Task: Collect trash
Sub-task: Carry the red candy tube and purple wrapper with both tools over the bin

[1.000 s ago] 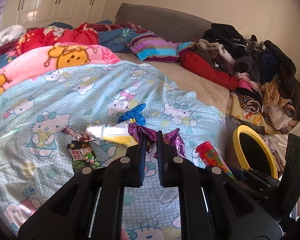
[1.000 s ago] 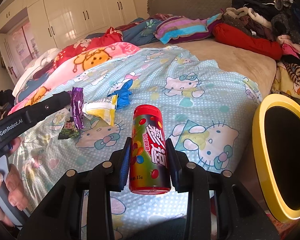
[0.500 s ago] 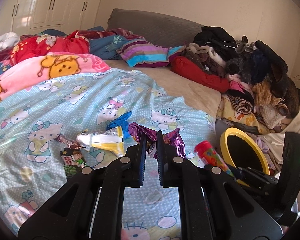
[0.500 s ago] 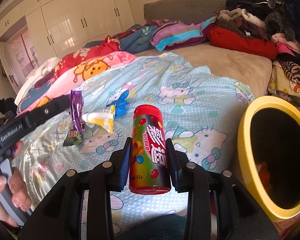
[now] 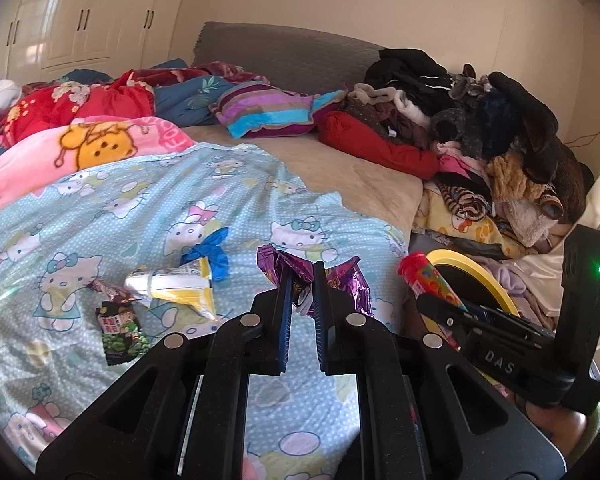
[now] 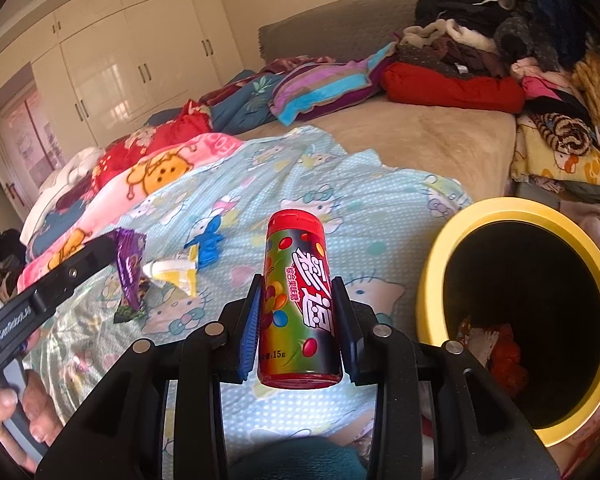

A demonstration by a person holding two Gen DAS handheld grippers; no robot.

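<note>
My left gripper [image 5: 302, 270] is shut on a crumpled purple wrapper [image 5: 346, 280] and holds it above the Hello Kitty blanket [image 5: 120, 208]. My right gripper [image 6: 298, 284] is shut on a red candy tube [image 6: 298, 296], held upright, left of the yellow trash bin [image 6: 432, 280]. The bin holds some trash at its bottom. The tube [image 5: 426, 280] and the bin rim [image 5: 480, 276] also show in the left wrist view, to the right of the left gripper. The purple wrapper [image 6: 130, 264] shows at left in the right wrist view.
On the blanket lie a white and yellow packet [image 5: 172, 286], a blue wrapper [image 5: 212, 248], a dark green snack packet [image 5: 120, 326] and a small brown wrapper [image 5: 104, 288]. A clothes pile [image 5: 480, 128] fills the bed's right side. Pillows and quilts [image 5: 260, 112] lie at the back.
Both grippers have drawn back and to the right with their loads. The bin's opening now shows much more fully in the right wrist view.
</note>
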